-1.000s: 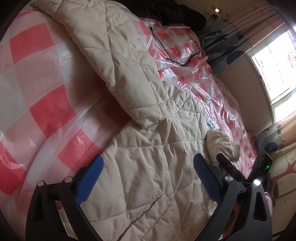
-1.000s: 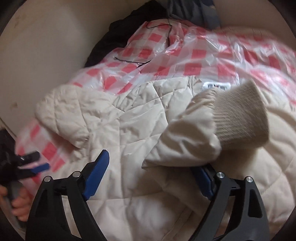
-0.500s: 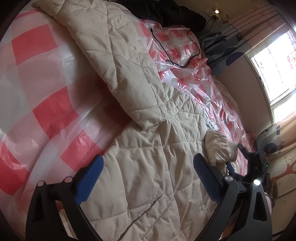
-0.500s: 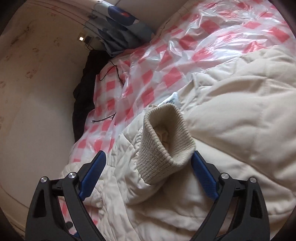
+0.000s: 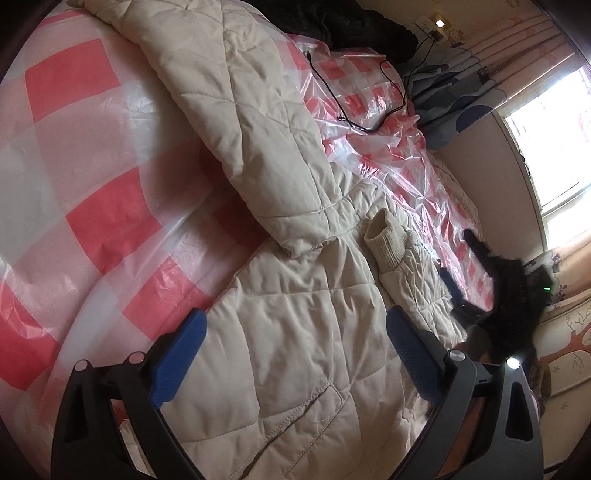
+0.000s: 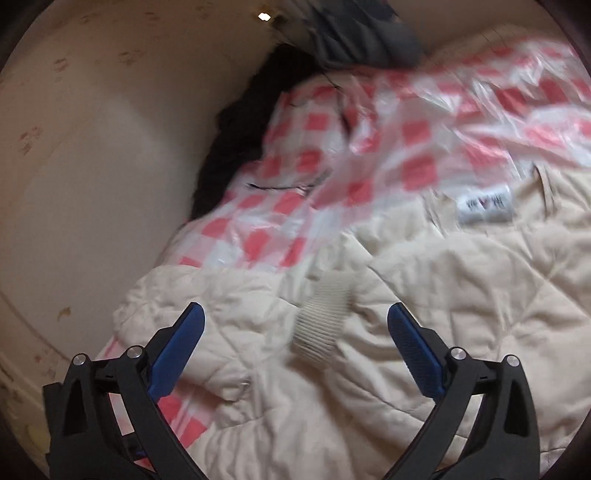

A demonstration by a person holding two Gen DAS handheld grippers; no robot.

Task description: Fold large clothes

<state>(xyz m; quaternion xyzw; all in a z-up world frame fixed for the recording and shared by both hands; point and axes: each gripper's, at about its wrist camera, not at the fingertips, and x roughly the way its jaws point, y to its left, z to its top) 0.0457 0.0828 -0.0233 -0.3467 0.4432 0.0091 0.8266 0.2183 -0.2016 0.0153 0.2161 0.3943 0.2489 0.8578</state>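
Observation:
A cream quilted jacket (image 5: 295,325) lies spread on a bed covered with red-and-white checked plastic (image 5: 85,173). One sleeve (image 5: 240,122) stretches away to the far left. The other sleeve lies folded across the body, its ribbed cuff (image 5: 384,240) resting on the chest; the cuff also shows blurred in the right wrist view (image 6: 323,325). My left gripper (image 5: 295,350) is open and empty above the jacket's lower body. My right gripper (image 6: 295,345) is open and empty just above the folded sleeve; it also shows in the left wrist view (image 5: 491,280). A white neck label (image 6: 484,206) marks the collar.
A black cable (image 5: 369,96) lies on the plastic beyond the jacket. Dark clothing (image 5: 351,26) is heaped at the head of the bed, next to patterned bedding (image 5: 443,92). A wall (image 6: 92,147) runs along the bed's side. A bright window (image 5: 554,147) is at the right.
The right gripper carried the sleeve cuff over the jacket body, let it go, and pulled back open. The cuff now lies on the chest. The left gripper barely moved.

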